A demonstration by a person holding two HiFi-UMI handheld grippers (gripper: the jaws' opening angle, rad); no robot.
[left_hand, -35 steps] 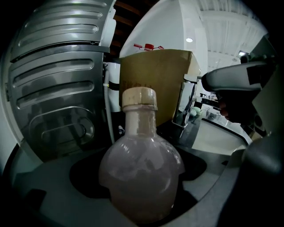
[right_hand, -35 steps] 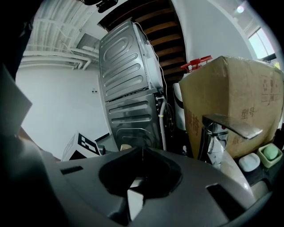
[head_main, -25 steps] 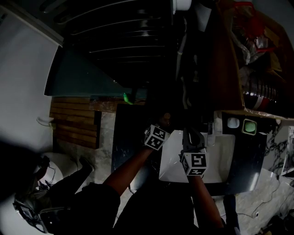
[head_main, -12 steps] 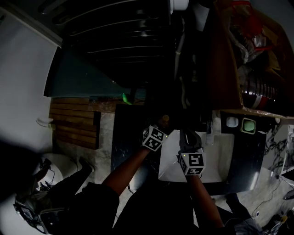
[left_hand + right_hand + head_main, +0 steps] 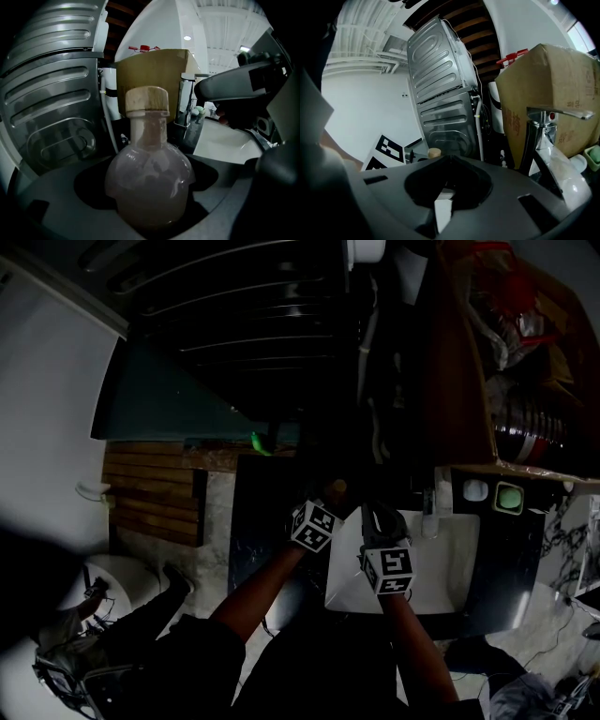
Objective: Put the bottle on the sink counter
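Note:
A round-bellied glass bottle (image 5: pixel 149 173) of cloudy pinkish liquid, closed with a cork (image 5: pixel 146 99), stands upright between the jaws of my left gripper (image 5: pixel 150 208), which is shut on its belly. In the head view the left gripper (image 5: pixel 328 502) holds the cork (image 5: pixel 336 488) over the dark counter (image 5: pixel 258 521), just left of the white sink basin (image 5: pixel 450 568). My right gripper (image 5: pixel 380 526) hovers over the basin's left part, close beside the left one. Its jaws (image 5: pixel 447 159) are shut with nothing held. Whether the bottle's base rests on the counter is hidden.
A chrome faucet (image 5: pixel 541 136) rises at the basin's back, with a cardboard box (image 5: pixel 553 89) behind it. A ribbed metal appliance (image 5: pixel 51 93) stands behind the counter. Two small cups (image 5: pixel 492 493) sit at the basin's far corner. A wooden slatted mat (image 5: pixel 150 493) lies to the left.
The right gripper has drifted slightly left and away from me, closer to the left gripper. The left gripper and the bottle have hardly moved.

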